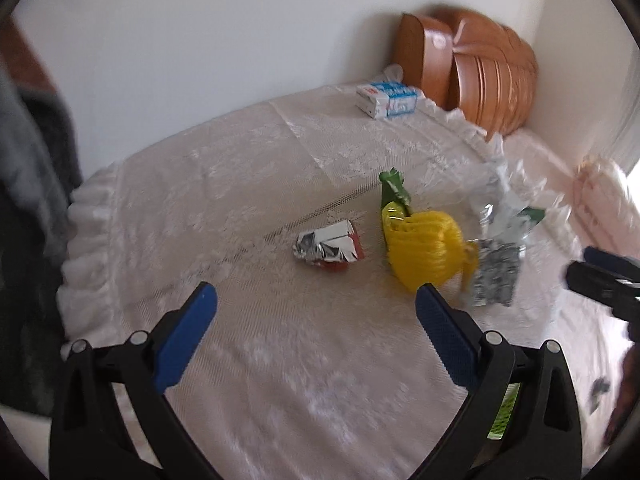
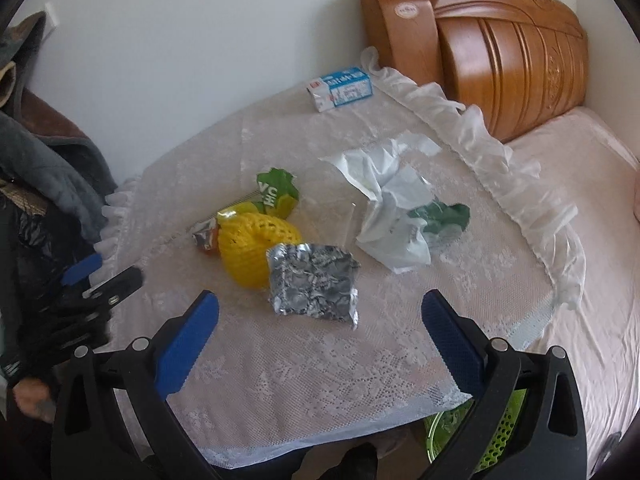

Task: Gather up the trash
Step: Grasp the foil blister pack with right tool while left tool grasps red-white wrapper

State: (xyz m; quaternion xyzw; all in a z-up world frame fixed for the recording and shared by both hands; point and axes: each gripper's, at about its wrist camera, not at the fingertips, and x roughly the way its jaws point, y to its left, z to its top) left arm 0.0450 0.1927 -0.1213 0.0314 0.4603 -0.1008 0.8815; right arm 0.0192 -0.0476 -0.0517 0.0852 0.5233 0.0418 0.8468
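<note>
Trash lies on a table under a white lace cloth (image 2: 304, 368). A yellow foam net (image 1: 424, 246) (image 2: 256, 244) sits in the middle, with a green wrapper (image 1: 394, 192) (image 2: 278, 194) behind it. A crumpled foil and red wrapper (image 1: 328, 250) (image 2: 205, 236) lies left of the net. A silver foil pouch (image 2: 314, 282) (image 1: 496, 276) lies to its right. Crumpled white and clear plastic with a green scrap (image 2: 396, 216) (image 1: 512, 200) is farther right. My left gripper (image 1: 316, 308) is open, short of the foil wrapper. My right gripper (image 2: 320, 312) is open, just short of the silver pouch.
A blue and white carton (image 1: 388, 100) (image 2: 342, 88) lies at the table's far edge. A wooden headboard (image 2: 504, 52) and a pink bed (image 2: 592, 240) are to the right. Dark clothes (image 2: 36, 168) hang at left. A green perforated basket (image 2: 492, 436) sits below the table's near edge.
</note>
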